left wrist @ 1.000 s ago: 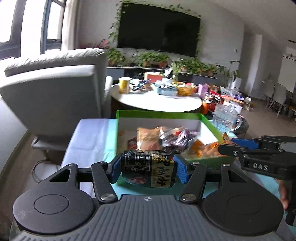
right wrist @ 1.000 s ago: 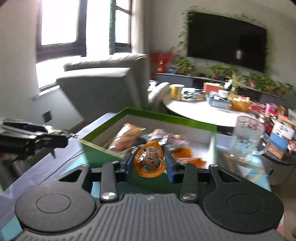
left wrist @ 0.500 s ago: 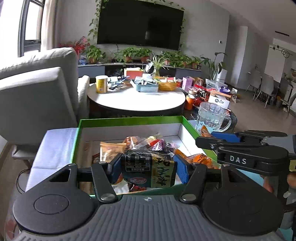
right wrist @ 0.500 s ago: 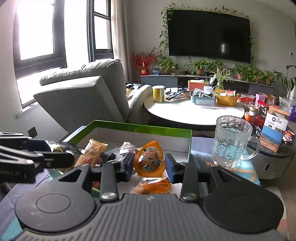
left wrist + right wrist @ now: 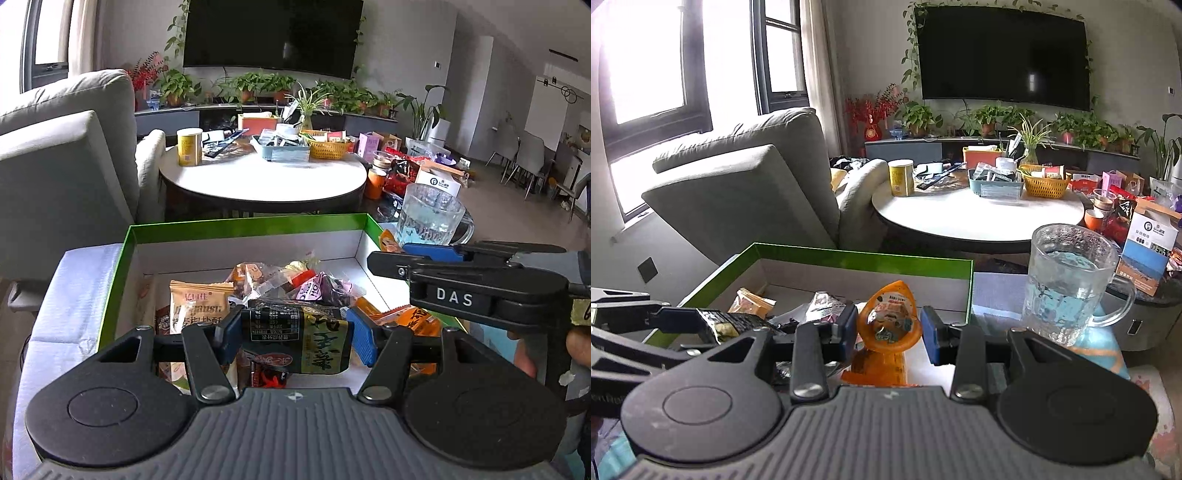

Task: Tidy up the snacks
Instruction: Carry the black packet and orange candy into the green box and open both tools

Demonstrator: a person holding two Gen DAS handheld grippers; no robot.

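Note:
A green-rimmed box (image 5: 243,223) (image 5: 864,258) with white inner walls holds several wrapped snacks (image 5: 280,280). My left gripper (image 5: 293,338) is shut on a dark snack packet with a yellow-green label (image 5: 295,339), held over the near part of the box. My right gripper (image 5: 889,332) is shut on an orange drop-shaped jelly cup (image 5: 889,321), also above the box, at its right side. The left view shows the right gripper (image 5: 388,258) from the side. In the right view the left gripper (image 5: 690,321) enters from the left with the dark packet (image 5: 720,325).
A glass mug with water (image 5: 1067,284) (image 5: 430,218) stands just right of the box. Behind are a round white table (image 5: 979,218) crowded with baskets and a can, and a grey armchair (image 5: 746,195) at the left. A pale cloth (image 5: 70,295) covers the surface left of the box.
Both grippers have moved forward over the box, each keeping hold of its snack. The box and mug now look nearer, and the blur in the right view is gone.

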